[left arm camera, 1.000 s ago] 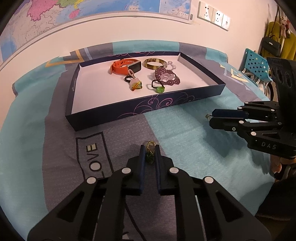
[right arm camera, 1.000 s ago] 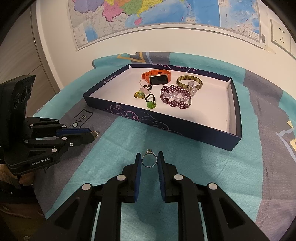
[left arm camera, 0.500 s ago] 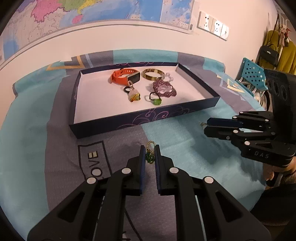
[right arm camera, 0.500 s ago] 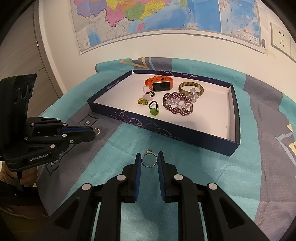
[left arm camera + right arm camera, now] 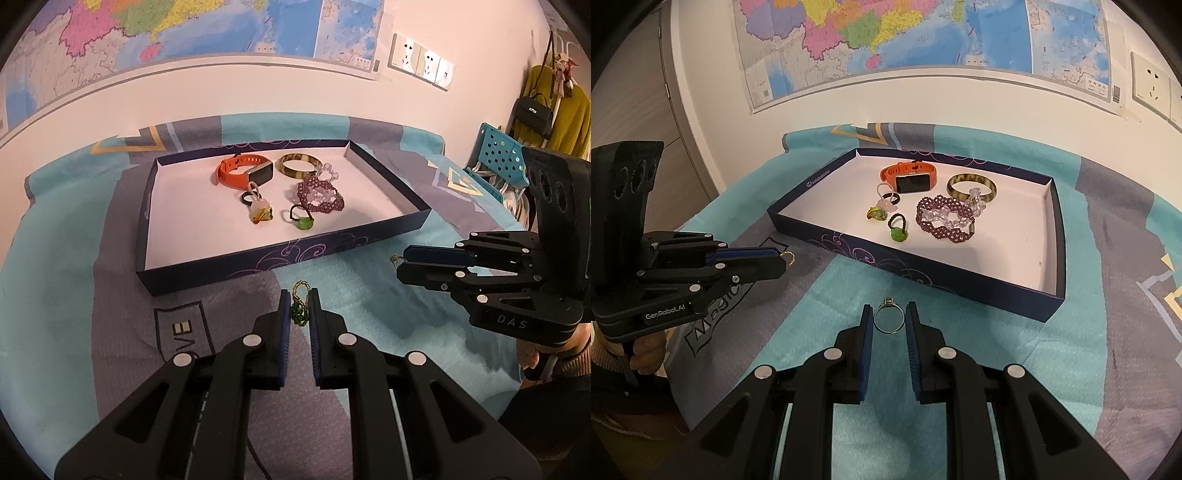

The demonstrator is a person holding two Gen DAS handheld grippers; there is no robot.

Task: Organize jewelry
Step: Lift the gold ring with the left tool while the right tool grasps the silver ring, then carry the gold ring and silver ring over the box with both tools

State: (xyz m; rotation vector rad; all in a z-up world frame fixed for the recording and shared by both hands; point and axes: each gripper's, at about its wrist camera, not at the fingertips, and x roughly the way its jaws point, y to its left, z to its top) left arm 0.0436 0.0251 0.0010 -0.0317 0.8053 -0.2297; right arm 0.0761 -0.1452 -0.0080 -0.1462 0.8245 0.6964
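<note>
Left gripper [image 5: 299, 306] clamped on a small gold-chain charm with a green stone [image 5: 300, 304], chain loop poking up past the fingertips. Right gripper [image 5: 889, 320] pinched across a silver ring [image 5: 889, 319], ring face-on to the camera, setting at top, pads touching the band at both sides. Both pieces held clear of the cloth, neither yet in the tray [image 5: 1057, 236]. Tray ahead of and beyond both grippers, long axis running crosswise in the left view, slantwise in the right view; near wall the one to clear. Neither gripper clearly the nearer, judging from both views. Already inside: orange watch [image 5: 909, 178], brown bangle [image 5: 971, 184], purple beaded bracelet [image 5: 943, 218], green-stone ring [image 5: 898, 229], smaller trinkets [image 5: 881, 206]. Bare white floor at the tray's near-left and right ends looks the likely drop zone. Surface: teal-and-grey printed cloth [image 5: 997, 332], soft, slightly wrinkled. Behind: white wall with map [image 5: 886, 33] and sockets [image 5: 421, 61]; bags hanging at far right of left view.
</note>
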